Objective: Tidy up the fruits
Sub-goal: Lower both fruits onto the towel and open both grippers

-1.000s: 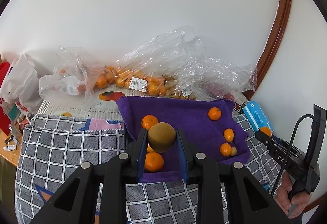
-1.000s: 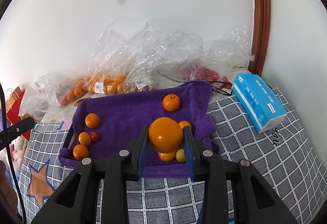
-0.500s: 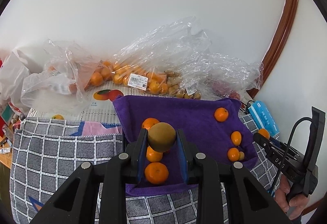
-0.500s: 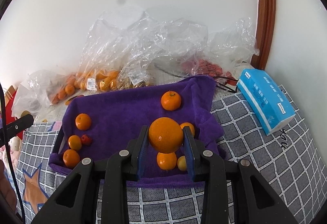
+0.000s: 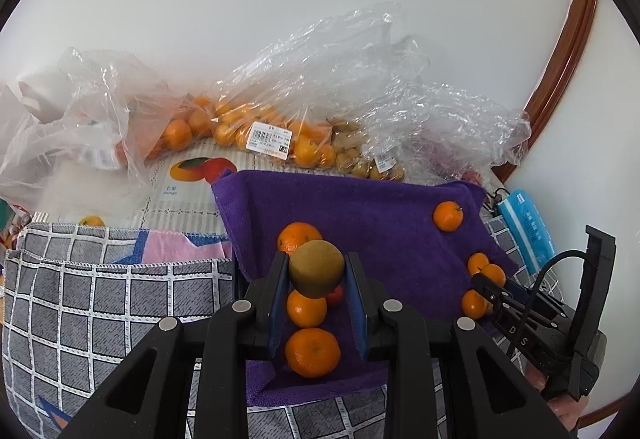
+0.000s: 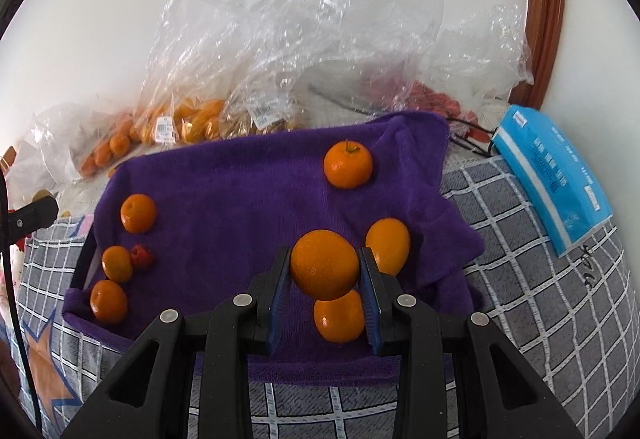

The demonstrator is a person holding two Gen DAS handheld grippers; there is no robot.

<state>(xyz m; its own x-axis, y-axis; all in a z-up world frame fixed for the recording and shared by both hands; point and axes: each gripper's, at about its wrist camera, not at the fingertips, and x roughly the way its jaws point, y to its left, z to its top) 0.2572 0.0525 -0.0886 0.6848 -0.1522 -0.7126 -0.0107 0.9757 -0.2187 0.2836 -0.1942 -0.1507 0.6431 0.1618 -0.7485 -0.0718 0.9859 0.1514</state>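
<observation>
1. Clamping a brownish-green round fruit (image 5: 317,269), the left gripper (image 5: 316,273) is hanging over the near left part of the purple towel (image 5: 380,223), its blue pads pressing the fruit from both sides
2. Squeezing an orange (image 6: 324,265) in the same way, the right gripper (image 6: 325,271) is hovering above the near right part of that towel
3. Lying under the left tool are two oranges (image 5: 312,352) in a line, with a small red fruit (image 5: 337,295) peeking out behind and a third orange (image 5: 298,235) beyond; whether the oranges are touching each other I cannot tell
4. Sitting below the right tool is another orange (image 6: 339,321), with one (image 6: 388,246) just beside the right finger and one (image 6: 347,164) farther back
5. Judging by the groups forming on the two sides, the step in hand is carrying each fruit to its cluster
6. Calling for care next: lowering each fruit onto bare cloth near its group before parting the fingers, since round fruit is likely to roll and knock its neighbours
7. Waiting behind the towel are the plastic bags (image 6: 304,51) of unsorted fruit, and a blue tissue pack (image 6: 554,175) is lying on the checked cloth (image 6: 532,291) to the right
</observation>
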